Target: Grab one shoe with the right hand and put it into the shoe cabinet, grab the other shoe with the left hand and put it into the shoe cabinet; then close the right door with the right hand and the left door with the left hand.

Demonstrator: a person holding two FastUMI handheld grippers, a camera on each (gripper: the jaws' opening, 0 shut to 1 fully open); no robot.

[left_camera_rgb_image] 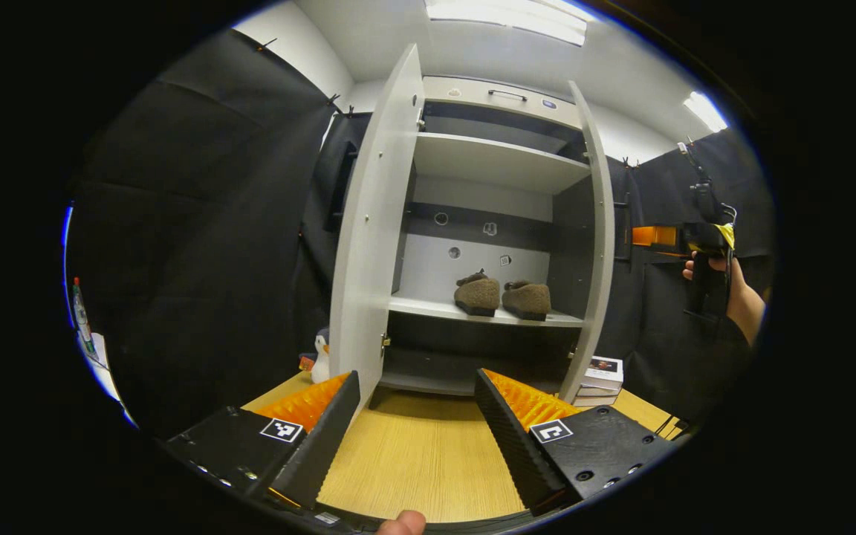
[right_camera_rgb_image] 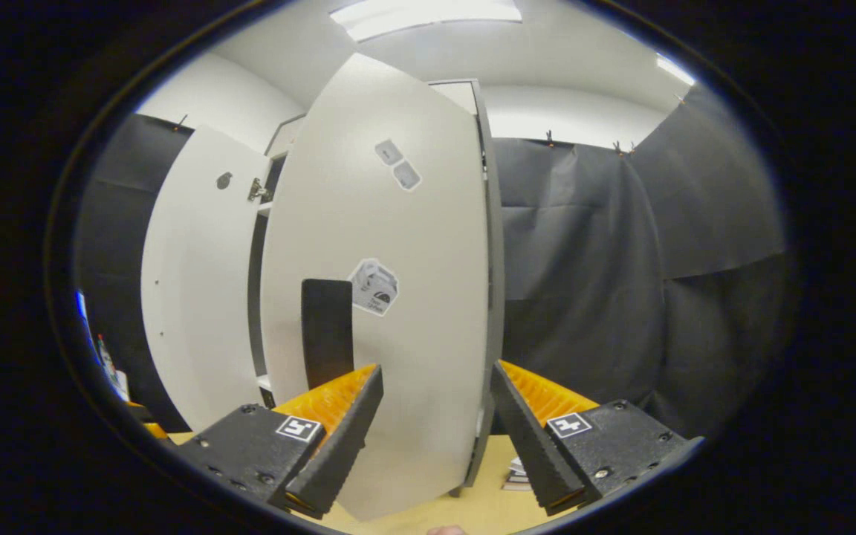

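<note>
Standing wide open on a wooden table [left_camera_rgb_image: 428, 453], the shoe cabinet [left_camera_rgb_image: 498, 160] holds both brown shoes on its middle shelf [left_camera_rgb_image: 428, 306]: the left shoe [left_camera_rgb_image: 478, 293] and the right shoe [left_camera_rgb_image: 527, 299] sit side by side, toes toward the back panel, nearly touching. In the left gripper view, the left gripper [left_camera_rgb_image: 417, 409] hangs low before the cabinet with its fingers spread and nothing between them, bare tabletop showing through the gap. The left door [left_camera_rgb_image: 376, 238] swings out toward the camera, its free edge just above the nearer finger; the right door [left_camera_rgb_image: 597, 245] stands edge-on at the far side. Farther right, a hand [left_camera_rgb_image: 718, 279] holds the other gripper up beside the black cloth wall. A toy penguin [left_camera_rgb_image: 320, 357] stands behind the left door, and a stack of boxes [left_camera_rgb_image: 600, 380] rests by the right door's foot. In the right gripper view, the right gripper [right_camera_rgb_image: 435, 405] faces the right door's outer face [right_camera_rgb_image: 391, 297], fingers parted on either side of its free edge without touching it.
</note>
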